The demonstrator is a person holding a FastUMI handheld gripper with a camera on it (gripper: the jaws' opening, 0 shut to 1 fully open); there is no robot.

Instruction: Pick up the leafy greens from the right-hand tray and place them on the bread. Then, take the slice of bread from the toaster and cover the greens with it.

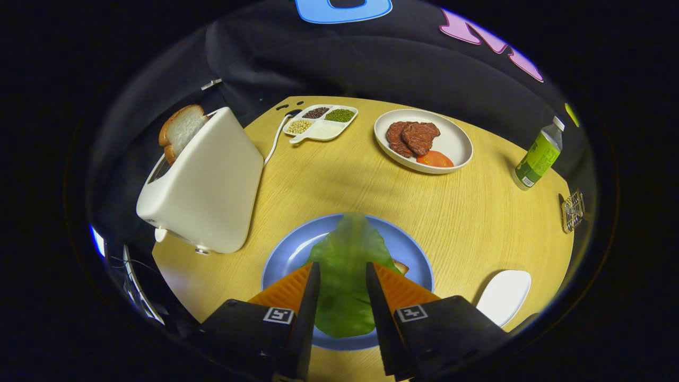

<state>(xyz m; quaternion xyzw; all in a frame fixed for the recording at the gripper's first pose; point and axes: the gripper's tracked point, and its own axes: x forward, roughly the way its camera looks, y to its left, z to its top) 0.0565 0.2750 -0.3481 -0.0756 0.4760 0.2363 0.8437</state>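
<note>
A green lettuce leaf (345, 249) lies spread over a slice of bread (401, 267) on the blue plate (416, 254); only a corner of that bread peeks out from under it. My gripper (342, 265) hovers right over the leaf, its fingers parted, with the leaf showing in the gap and wider than them on both sides. Neither finger looks pressed on it. Beyond and to the left stands the white toaster (204, 180), a slice of bread (180, 130) sticking up out of its slot.
A small white tray (504, 294) sits to the right of the fingers. At the back of the round wooden table are a divided dish of beans (321, 122), a white plate (459, 140) with meat patties and tomato, and a green bottle (538, 156).
</note>
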